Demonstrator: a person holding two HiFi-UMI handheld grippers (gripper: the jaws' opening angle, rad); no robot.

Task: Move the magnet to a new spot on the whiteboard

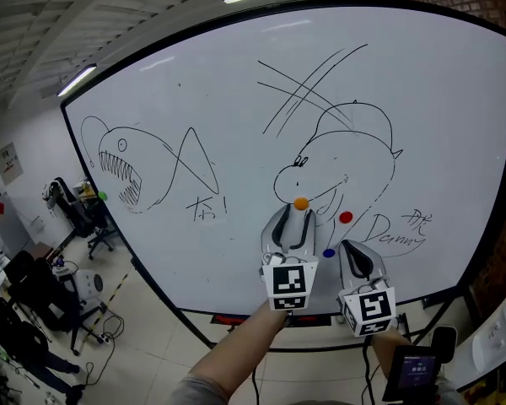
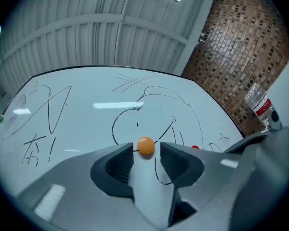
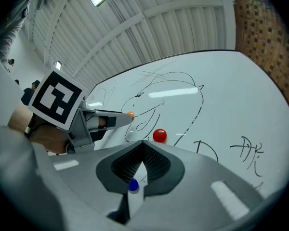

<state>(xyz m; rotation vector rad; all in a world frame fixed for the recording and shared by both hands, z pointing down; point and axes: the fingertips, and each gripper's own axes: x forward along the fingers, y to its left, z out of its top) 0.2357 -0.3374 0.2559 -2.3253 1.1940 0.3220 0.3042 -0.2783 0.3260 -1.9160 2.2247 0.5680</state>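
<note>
Left gripper (image 2: pixel 146 153), jaws spread, faces the orange magnet (image 2: pixel 145 146) stuck on the whiteboard (image 1: pixel 236 99) toward its lower edge, right of centre; nothing pinches it. Right gripper (image 3: pixel 143 146), jaws pressed together, waits beside; the magnet looks either already placed or not yet taken.

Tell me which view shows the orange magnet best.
The left gripper view: the orange magnet sits large and centred on the whiteboard, just at the tips of the open jaws. The head view shows it small, above the left gripper. The right gripper view shows only an orange speck at that gripper's tip.
</note>
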